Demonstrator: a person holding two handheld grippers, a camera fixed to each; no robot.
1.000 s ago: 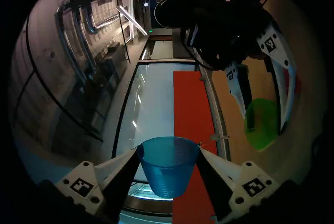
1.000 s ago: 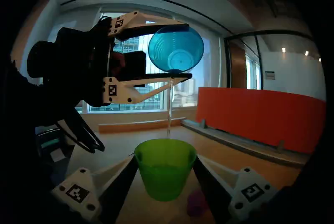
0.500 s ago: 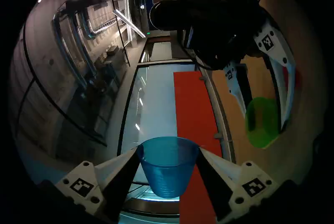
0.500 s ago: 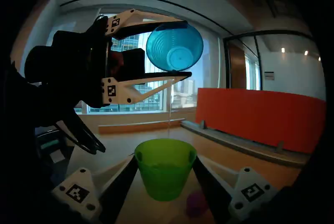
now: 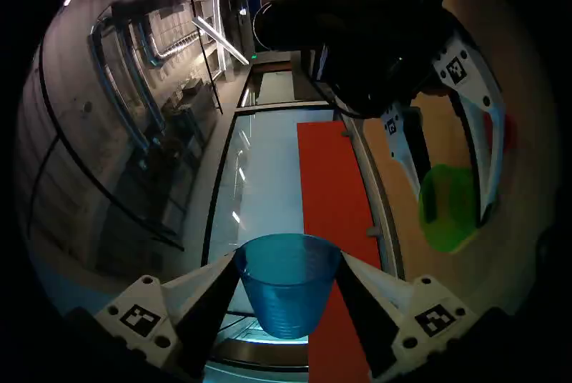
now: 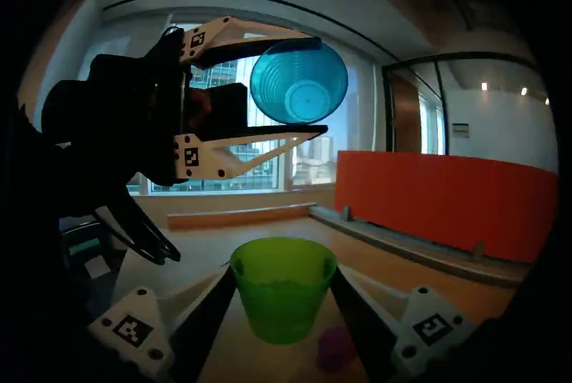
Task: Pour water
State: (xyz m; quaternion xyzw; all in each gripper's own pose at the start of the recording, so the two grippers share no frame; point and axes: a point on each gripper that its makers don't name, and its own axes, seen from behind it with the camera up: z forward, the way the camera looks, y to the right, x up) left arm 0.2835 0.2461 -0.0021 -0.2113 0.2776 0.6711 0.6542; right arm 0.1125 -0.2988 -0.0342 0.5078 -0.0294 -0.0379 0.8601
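gripping a blue cup (image 5: pixel 287 294), left tongs (image 5: pixel 287 258) clenched on it, tipped sideways high above the green cup (image 6: pixel 283 301) (upright, some water inside), right tongs (image 6: pixel 284 270) clenched on that cup, over the desk (image 6: pixel 204 247)

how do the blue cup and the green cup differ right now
The blue cup is tipped on its side, mouth toward the camera; the green cup stands upright. The blue cup hangs above the green cup. The left gripper holds the blue cup, the right gripper the green cup. Both are translucent tapered cups.
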